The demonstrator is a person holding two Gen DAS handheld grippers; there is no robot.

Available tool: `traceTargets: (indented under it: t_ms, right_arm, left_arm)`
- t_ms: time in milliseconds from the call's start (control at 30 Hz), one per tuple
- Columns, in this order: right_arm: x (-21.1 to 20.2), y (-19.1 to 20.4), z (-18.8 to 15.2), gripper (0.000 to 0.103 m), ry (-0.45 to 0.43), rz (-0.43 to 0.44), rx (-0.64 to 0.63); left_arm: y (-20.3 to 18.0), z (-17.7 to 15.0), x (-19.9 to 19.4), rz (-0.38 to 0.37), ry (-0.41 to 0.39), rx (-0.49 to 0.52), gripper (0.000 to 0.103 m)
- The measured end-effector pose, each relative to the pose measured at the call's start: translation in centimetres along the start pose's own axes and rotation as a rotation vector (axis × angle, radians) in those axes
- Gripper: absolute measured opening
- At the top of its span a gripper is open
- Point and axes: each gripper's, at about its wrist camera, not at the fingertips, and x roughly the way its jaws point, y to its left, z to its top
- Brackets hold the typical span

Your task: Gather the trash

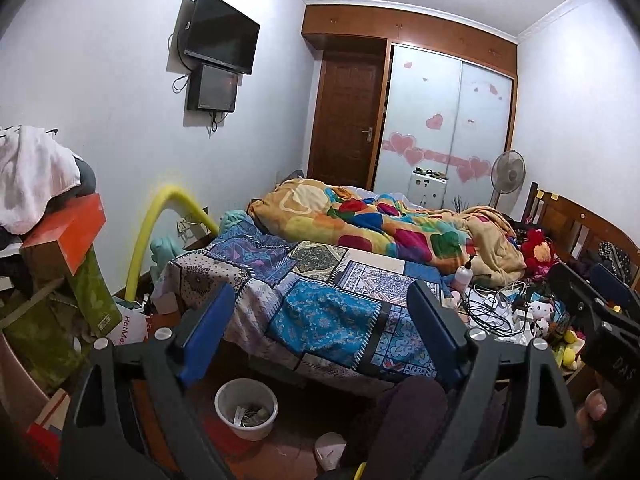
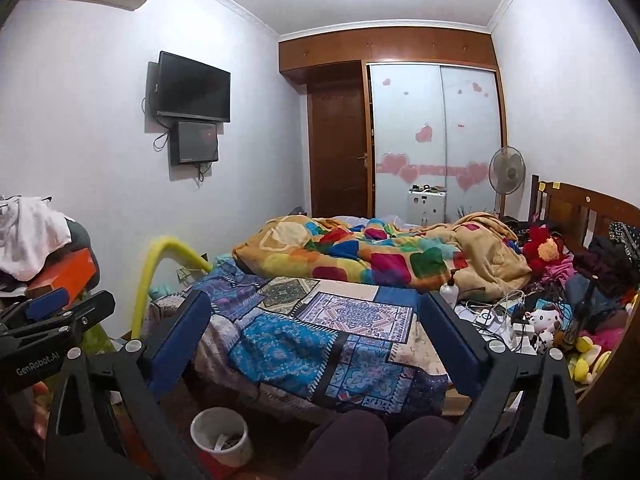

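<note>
- Your left gripper (image 1: 320, 336) is empty, its blue-padded fingers (image 1: 208, 328) spread wide and held clear above the floor.
- Your right gripper (image 2: 316, 340) is likewise empty, fingers (image 2: 452, 340) spread wide; nothing lies between either pair.
- The white waste bin (image 1: 246, 410) stands on the floor below and slightly inside the left gripper's left finger, just beside the foot of the bed (image 1: 320, 312). The right wrist view shows the same waste bin (image 2: 221, 442) below its left finger.
- The bin already holds scraps that look like paper; exactly what they are is too small to tell.
- No loose trash is clearly identifiable. The likeliest source is the clutter of cables and small items (image 2: 500, 316) on the mattress, just beyond the right gripper's right finger, beside a pump bottle (image 2: 449, 290) and plush toys (image 2: 546, 320).
- Handling judgement: paper or wrapper scraps there would be light, soft and crushable. Pinch each at a free edge or bunched middle, firmly, since thin film may slip off the pads.
- Risk: the cables lie tangled among the small items; a careless pinch could snag a cord and drag chargers along. Take hold only where a piece lies apart from them.
- The bin looks light and thin-walled; judged so, a knock could tip it.
</note>
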Motion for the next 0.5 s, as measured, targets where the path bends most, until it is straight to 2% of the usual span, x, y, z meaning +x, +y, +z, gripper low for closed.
traceTargets:
  t_ms: [500]
  right_arm:
    - [-0.02, -0.66, -0.04, 0.103, 0.031, 0.026, 0.012]
  left_arm:
    - [-0.53, -0.09, -0.27, 0.017, -0.008, 0.024, 0.088]
